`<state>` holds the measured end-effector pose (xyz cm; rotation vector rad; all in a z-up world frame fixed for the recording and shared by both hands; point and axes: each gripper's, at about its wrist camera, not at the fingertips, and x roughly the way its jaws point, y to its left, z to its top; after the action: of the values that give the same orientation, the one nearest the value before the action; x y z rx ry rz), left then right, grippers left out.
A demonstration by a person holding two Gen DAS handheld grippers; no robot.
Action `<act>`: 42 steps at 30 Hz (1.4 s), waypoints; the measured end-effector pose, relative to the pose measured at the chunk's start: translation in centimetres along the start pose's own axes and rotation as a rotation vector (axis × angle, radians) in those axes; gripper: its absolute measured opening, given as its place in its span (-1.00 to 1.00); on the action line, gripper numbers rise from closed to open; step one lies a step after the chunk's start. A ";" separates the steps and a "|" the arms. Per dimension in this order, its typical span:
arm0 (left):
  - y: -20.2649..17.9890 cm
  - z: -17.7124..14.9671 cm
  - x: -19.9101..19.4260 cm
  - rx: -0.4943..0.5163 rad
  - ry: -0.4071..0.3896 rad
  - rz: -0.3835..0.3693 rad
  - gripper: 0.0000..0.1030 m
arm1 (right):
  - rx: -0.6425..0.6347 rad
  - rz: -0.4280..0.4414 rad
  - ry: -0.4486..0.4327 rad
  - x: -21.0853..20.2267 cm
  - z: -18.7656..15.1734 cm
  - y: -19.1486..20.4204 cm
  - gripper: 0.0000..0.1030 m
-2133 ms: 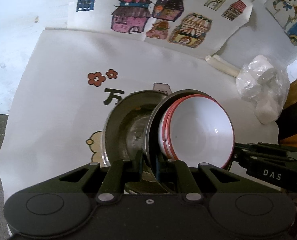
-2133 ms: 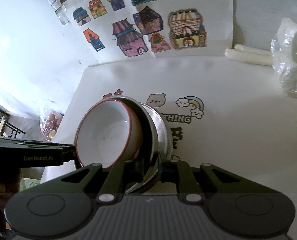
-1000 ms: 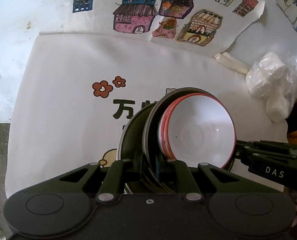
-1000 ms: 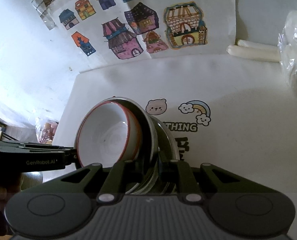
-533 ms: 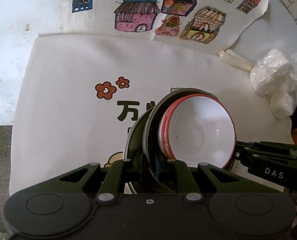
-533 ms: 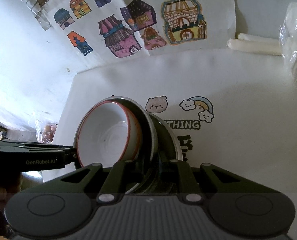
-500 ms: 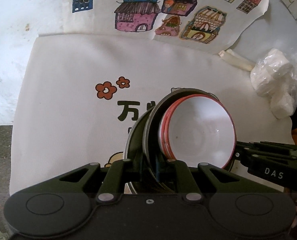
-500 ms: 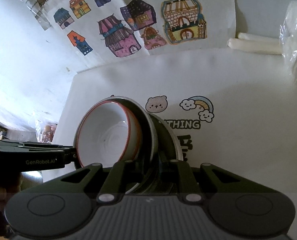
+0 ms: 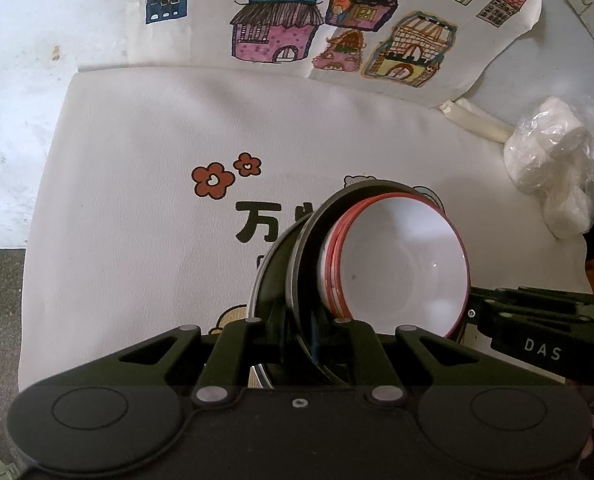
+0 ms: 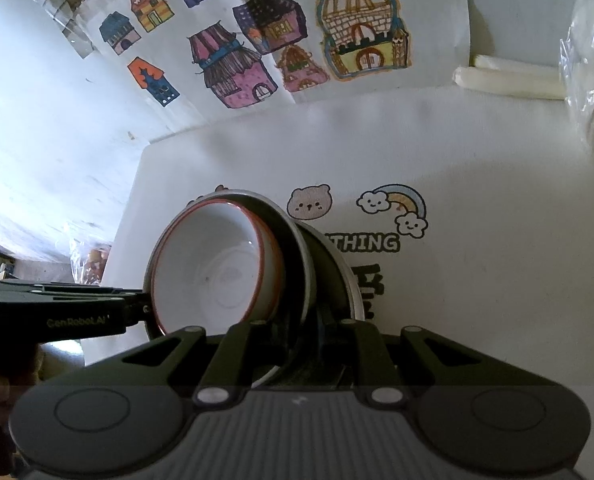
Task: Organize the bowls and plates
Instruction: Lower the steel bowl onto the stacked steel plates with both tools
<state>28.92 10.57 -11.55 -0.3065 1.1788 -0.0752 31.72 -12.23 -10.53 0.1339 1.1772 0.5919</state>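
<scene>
White red-rimmed bowls (image 9: pixel 401 268), nested, sit inside a steel bowl (image 9: pixel 311 264), whole stack tipped on edge over a steel plate (image 9: pixel 267 292) on the printed white mat (image 9: pixel 137 184). Left gripper (image 9: pixel 303 344) clamped narrow on the steel bowl's rim; right gripper (image 10: pixel 309 344) pinches the opposite rim. Bagged white lumps (image 9: pixel 553 176) at the mat's far right edge.

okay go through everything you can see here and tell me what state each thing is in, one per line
left gripper: shut on the metal bowl's rim
right gripper: shut on the opposite rim
metal bowl: held between both grippers, above a metal plate
white bowls: red-rimmed, nested inside the metal bowl, empty
metal plate: under the metal bowl
plastic bag: lying on the mat, holding white items
</scene>
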 end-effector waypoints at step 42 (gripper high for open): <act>-0.5 -1.5 0.2 0.001 0.002 0.007 -0.81 | 0.014 -0.005 0.012 -0.6 -1.6 -0.3 -0.69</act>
<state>27.63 9.77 -12.15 -0.3022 1.1819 -0.0701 30.27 -13.15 -10.78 0.1392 1.1928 0.5810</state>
